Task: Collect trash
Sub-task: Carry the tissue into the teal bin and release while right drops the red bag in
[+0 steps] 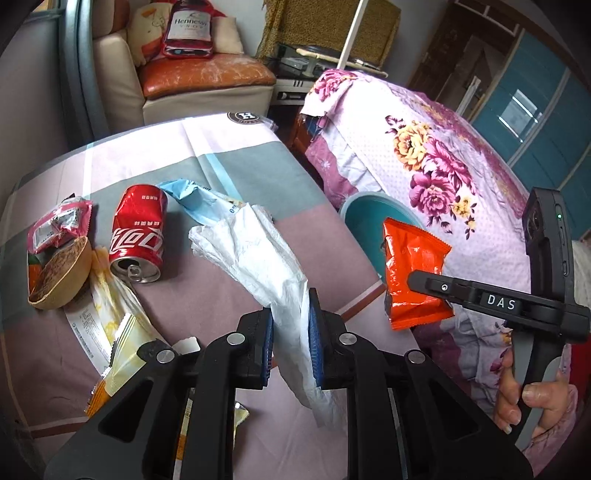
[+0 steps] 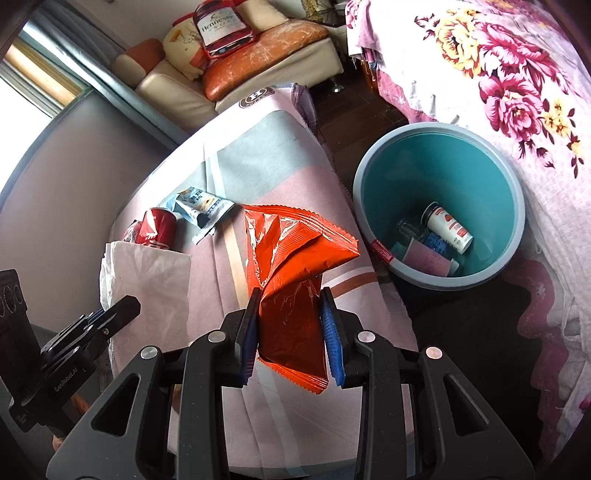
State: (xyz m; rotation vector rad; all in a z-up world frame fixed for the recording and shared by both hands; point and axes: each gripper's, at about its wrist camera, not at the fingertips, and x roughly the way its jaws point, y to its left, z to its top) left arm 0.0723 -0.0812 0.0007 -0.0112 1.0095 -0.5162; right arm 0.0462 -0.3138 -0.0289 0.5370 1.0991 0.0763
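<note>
Orange snack wrapper [image 2: 295, 280] is clamped in the right gripper [image 2: 290, 332]; the left gripper [image 1: 291, 343] pinches a white plastic bag [image 1: 255, 258]. Best carry both fully over the teal bin [image 2: 373, 166], beside the table, before letting go.

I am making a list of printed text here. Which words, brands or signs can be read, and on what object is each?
"Hennessy": bottle-shaped cushion on the sofa.
"DAS": right gripper.
"GenRobot.AI": left gripper.
"H" in a round badge: table cloth.
Coca-Cola script in Chinese: red can.
Print on the blue wrapper, yellow wrapper and paper cup in the bin: too small.
</note>
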